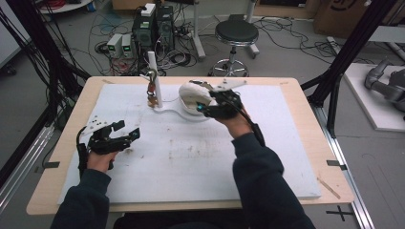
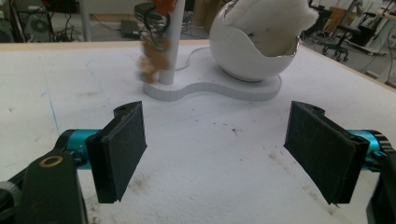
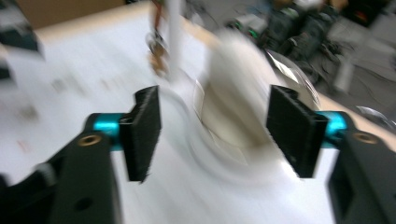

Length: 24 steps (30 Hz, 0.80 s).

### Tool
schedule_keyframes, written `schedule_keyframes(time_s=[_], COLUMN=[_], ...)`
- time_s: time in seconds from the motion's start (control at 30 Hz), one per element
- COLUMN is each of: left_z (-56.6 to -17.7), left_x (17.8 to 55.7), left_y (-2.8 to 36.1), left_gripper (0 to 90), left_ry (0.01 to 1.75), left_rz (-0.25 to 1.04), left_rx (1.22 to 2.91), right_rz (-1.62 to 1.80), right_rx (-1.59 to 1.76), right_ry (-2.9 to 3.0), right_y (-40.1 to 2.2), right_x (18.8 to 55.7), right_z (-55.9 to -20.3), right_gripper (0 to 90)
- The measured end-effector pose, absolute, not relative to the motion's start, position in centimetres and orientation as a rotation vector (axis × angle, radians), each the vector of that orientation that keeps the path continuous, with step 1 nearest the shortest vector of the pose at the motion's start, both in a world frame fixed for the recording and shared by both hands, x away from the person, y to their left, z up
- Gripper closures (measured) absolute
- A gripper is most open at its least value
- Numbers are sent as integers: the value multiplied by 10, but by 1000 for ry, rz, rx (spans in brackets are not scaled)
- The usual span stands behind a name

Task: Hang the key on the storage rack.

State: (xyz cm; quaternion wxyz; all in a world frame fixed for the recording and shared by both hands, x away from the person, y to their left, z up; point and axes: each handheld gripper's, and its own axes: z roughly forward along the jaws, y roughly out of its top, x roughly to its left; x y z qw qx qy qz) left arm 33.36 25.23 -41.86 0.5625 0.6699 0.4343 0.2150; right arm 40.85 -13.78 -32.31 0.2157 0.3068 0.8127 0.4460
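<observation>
bowl (image 1: 195, 95), white and egg-shaped with fluffy filling, is sitting on the white stand (image 1: 168, 108), just beside the post (image 1: 154, 78) with its one hanging trinket (image 1: 152, 94). the right gripper (image 1: 206, 106) is hovering at the bowl, jaws wide apart, gripping nothing. the left gripper (image 1: 135, 133) is resting well away from the bowl, likewise wide and empty.

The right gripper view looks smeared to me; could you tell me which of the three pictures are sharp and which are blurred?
Right gripper view: heavy motion blur over the white bowl and post; its own open tongs stay fairly crisp. Left gripper view: sharp, except the blurred brown bundle hanging on the post. High view: evenly lit, soft but readable.
</observation>
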Motion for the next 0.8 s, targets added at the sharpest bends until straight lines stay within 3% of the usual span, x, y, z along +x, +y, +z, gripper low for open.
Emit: schedule_keyframes(time_s=[0.2,0.43,0.8], left_z=[-418,-418,-419], left_x=[334,336,341], left_y=[251,247,240], left_gripper=[202,202,202], left_ry=[983,1006,1007], left_rz=[527,501,502], left_rx=[1591,1571,1581], right_rz=[1215,1154,1099], right_rx=[966,1052,1132], right_ry=[2215,2191,2082], right_y=[-211,-271,-315], right_x=[384,361,341], right_z=[-361,-385,-398], right_gripper=[212,212,212])
